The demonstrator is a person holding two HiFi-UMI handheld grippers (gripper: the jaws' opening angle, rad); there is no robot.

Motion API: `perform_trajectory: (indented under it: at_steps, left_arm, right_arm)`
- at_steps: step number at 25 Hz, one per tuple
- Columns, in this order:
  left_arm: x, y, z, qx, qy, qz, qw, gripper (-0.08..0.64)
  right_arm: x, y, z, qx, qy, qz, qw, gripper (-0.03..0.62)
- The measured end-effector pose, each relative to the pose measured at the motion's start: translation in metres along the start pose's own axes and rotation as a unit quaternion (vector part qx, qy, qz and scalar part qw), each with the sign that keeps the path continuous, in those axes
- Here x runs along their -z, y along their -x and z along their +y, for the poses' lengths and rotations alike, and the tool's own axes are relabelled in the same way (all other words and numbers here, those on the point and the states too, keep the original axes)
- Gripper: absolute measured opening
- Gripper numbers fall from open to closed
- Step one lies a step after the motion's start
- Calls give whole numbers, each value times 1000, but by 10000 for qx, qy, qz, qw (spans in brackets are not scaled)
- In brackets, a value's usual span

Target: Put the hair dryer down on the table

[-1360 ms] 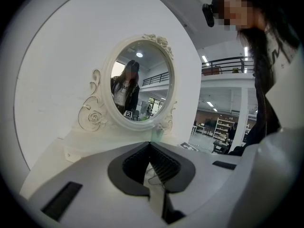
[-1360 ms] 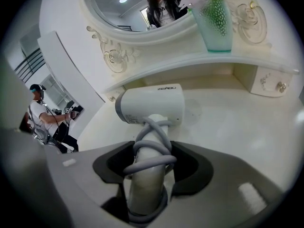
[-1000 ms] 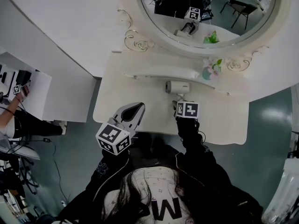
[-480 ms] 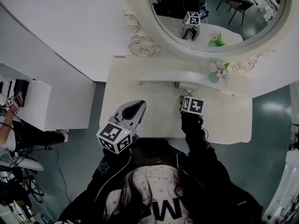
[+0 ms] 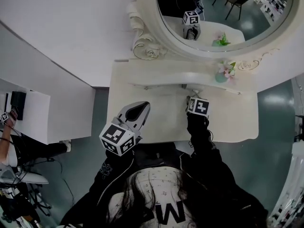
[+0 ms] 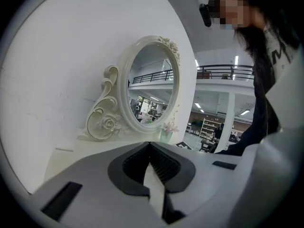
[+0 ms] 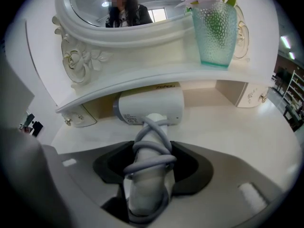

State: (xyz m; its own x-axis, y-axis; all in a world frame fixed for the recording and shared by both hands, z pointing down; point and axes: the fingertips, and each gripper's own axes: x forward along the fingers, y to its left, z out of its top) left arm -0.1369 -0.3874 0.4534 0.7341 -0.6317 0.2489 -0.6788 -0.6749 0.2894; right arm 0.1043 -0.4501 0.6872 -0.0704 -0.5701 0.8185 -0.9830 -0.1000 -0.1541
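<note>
Here, your right tool (image 7: pixel 149 172) was clamped on the handle of the white hair dryer (image 7: pixel 152 106), a smooth plastic barrel with grey cord coiled round the handle. The barrel sat tucked under the curved shelf (image 7: pixel 142 82), close over the glossy cream bench (image 7: pixel 237 127). Your left tool (image 6: pixel 150 148) was closed on nothing above the bench's near left part. A ribbed green glass vase (image 7: pixel 216 30) stood on the shelf below the oval carved mirror (image 5: pixel 223 8).

Smooth white plastic hair dryer (image 7: pixel 151 109), grey rubbery cord (image 7: pixel 153 148) round its handle, my right tool (image 7: pixel 149 172) matt grey plastic with dark pads (image 7: pixel 190 167), dimpled pale green glass vase (image 7: pixel 216 32), smooth cream tabletop (image 7: pixel 247 137).
</note>
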Motion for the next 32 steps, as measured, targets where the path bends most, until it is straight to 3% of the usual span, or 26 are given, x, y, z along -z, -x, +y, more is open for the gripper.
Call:
perform_trajectory:
  at_steps: [7,16,25,32]
  left_arm:
    - [-3,6,11,234,-39,10,9997,0]
    - [-3,13,16,489,-22,6,9988,0]
    - [3,10,7,970,-15,74,9953,0]
    - [15,-8,-17,1524,-3,251,9880,0]
  right_arm:
    - [1,0,1,97,151,-4,9998,247]
    - [2,32,2,86,-159,-311,9994,262]
    - [4,100,33,-456,-257,-970,9939,262]
    - [-3,154,63,-841,-477,-1611,9822,261]
